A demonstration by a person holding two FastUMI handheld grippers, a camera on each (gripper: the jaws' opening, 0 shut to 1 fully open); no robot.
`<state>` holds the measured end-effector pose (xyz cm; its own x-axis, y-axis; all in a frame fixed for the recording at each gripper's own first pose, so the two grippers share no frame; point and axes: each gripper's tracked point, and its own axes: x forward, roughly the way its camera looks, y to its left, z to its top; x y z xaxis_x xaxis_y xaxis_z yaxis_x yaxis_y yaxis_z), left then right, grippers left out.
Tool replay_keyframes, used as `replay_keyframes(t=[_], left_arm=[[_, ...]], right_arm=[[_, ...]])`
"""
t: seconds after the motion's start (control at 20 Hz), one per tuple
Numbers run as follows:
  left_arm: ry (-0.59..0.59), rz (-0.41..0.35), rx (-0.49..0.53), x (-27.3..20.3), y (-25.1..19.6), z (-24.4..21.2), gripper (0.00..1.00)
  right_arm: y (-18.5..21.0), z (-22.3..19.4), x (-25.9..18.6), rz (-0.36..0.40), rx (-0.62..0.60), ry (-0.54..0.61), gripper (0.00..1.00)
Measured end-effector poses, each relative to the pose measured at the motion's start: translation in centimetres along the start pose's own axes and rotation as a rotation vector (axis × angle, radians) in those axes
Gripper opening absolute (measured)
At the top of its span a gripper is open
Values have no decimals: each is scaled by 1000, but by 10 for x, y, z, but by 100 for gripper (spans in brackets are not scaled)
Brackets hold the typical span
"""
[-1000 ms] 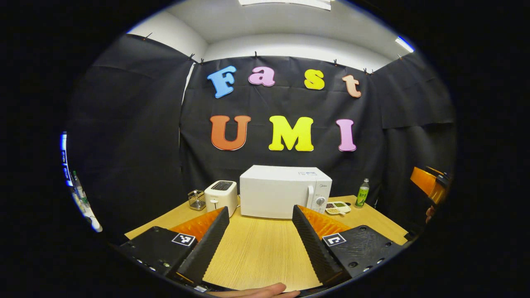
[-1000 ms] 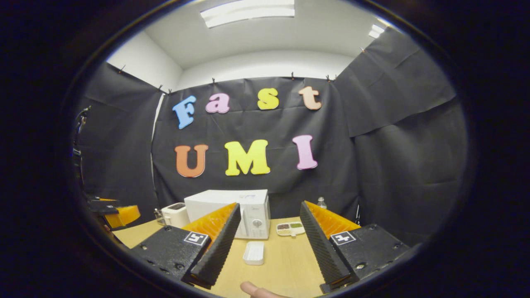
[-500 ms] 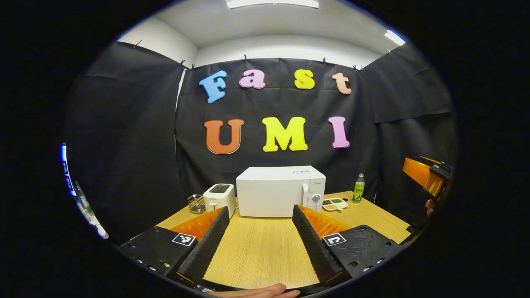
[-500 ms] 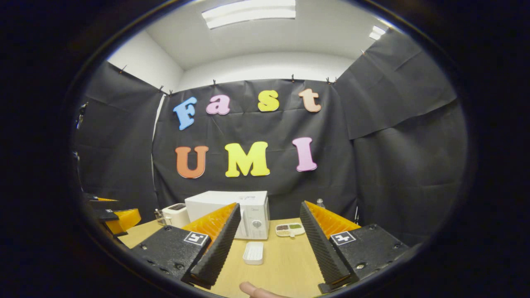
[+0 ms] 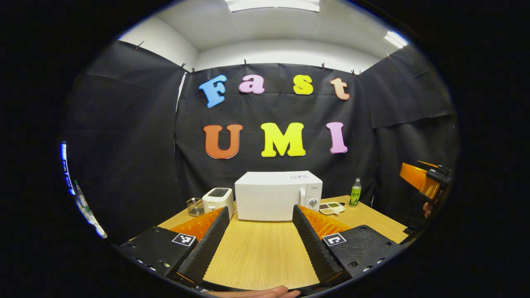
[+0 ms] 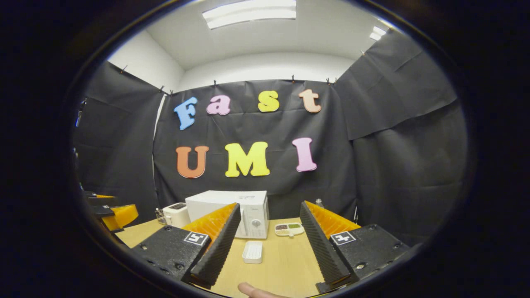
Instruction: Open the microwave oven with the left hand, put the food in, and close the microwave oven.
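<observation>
A white microwave oven (image 5: 276, 195) stands shut at the back of the wooden table (image 5: 256, 252), its handle and dial on its right side. In the right gripper view the microwave oven (image 6: 232, 210) sits behind my left finger. A divided white food tray (image 5: 330, 207) with dark and green fillings lies just right of it, the food tray (image 6: 289, 228) also seen between my right fingers. My left gripper (image 5: 258, 242) is open over bare table, well short of the oven. My right gripper (image 6: 269, 244) is open too, and it appears far right as the right gripper (image 5: 422, 180).
A white toaster (image 5: 218, 199) and a small wire basket (image 5: 193, 206) stand left of the oven. A green bottle (image 5: 354, 193) stands at the back right. A small white rectangular dish (image 6: 253, 251) lies on the table ahead of the right gripper. A fingertip (image 6: 252, 290) shows at the bottom.
The left gripper has drawn back slightly, so the oven looks smaller and farther. The right gripper has barely moved. Both stay open.
</observation>
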<state>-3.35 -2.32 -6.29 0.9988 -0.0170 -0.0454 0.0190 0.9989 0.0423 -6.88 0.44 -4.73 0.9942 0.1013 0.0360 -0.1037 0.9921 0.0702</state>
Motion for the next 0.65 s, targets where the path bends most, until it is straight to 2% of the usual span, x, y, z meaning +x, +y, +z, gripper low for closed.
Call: replay_keyframes(t=[0.1, 0.15, 0.2, 0.25, 0.3, 0.35, 0.4, 0.45, 0.55, 0.6, 0.65], left_arm=[[2, -5, -4, 0, -1, 0, 95], [4, -8, -4, 0, -1, -1, 95], [4, -10, -4, 0, -2, 0, 84], [2, -9, -2, 0, -2, 1, 84], [2, -8, 1, -1, -2, 1, 84], [-1, -12, 2, 0, -3, 2, 95], [-4, -16, 2, 1, -5, 3, 95], [-7, -22, 4, 1, -7, 3, 84], [-9, -35, 6, -1, -10, 3, 84], [-10, -38, 6, -1, -11, 4, 95], [-12, -40, 5, -2, -11, 4, 95]], right_arm=[[-1, 4, -1, -1, 1, -11, 85], [-2, 5, -2, -3, 2, -15, 92], [-2, 5, -1, -5, -2, -16, 85], [-2, 5, -1, -7, -7, -15, 85], [-1, 5, -1, -3, -7, -14, 92], [2, 4, 0, 3, -7, -12, 92], [3, 3, 1, 7, -8, -9, 92], [4, 2, 1, 11, -7, -7, 92], [3, 2, 1, 10, -1, -5, 92], [2, 2, 2, 8, 1, -4, 92], [2, 2, 2, 8, 3, -6, 92]])
